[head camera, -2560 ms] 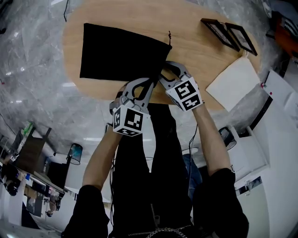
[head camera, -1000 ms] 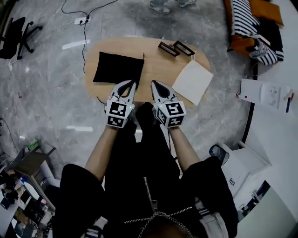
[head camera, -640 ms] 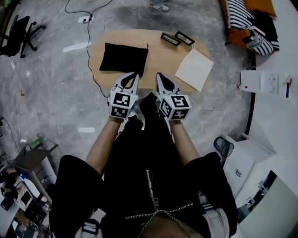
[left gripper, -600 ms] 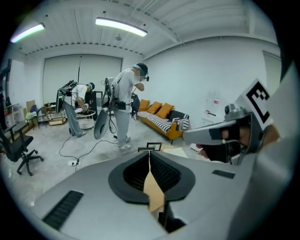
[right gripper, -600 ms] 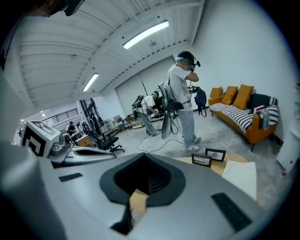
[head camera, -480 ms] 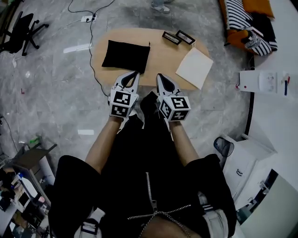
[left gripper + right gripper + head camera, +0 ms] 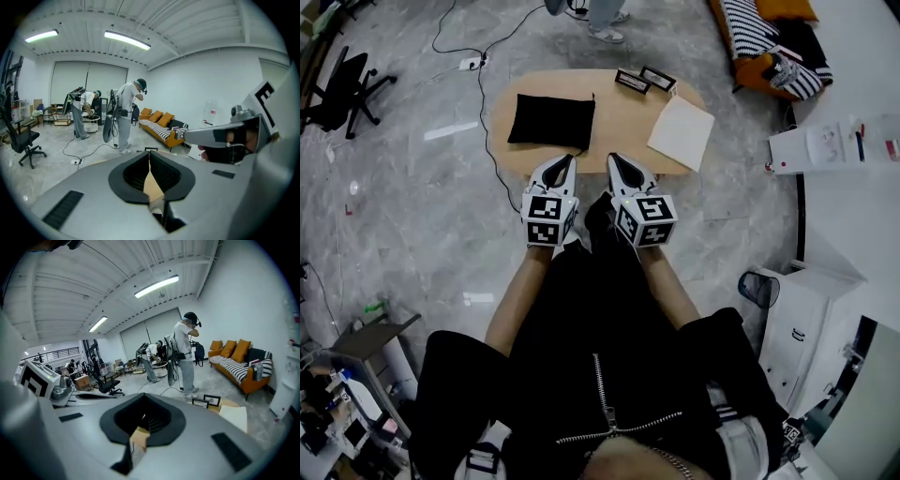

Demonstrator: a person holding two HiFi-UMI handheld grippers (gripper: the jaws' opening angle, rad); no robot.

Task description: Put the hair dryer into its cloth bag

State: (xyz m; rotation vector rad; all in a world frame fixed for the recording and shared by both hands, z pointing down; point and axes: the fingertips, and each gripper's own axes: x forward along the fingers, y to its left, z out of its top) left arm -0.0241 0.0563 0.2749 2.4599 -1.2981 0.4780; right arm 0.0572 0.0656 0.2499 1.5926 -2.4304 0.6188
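We hold the left gripper [image 7: 562, 167] and the right gripper [image 7: 621, 167] side by side in front of our body. In the head view their tips sit at the near edge of the counter [image 7: 623, 117]. Each gripper view shows its jaws together with nothing between them, so we carry nothing.

The cloth bag [image 7: 551, 120] lies on the left part of the counter, dark and closed-looking, well apart from both grippers. We see the hair dryer in no view, and we cannot tell whether it is inside the bag. A white sheet [image 7: 681, 133] and two small frames [image 7: 644, 81] lie on the right part, apart from the bag.

If the dryer is already bagged, we judge that the best thing is to leave the bag alone, keeping both grippers closed and clear of the counter. If it is not, we first have to find it. Then one gripper should pinch the bag's mouth and lift it open while the other feeds the dryer in, nozzle first. All this should stay clear of the sheet and frames.
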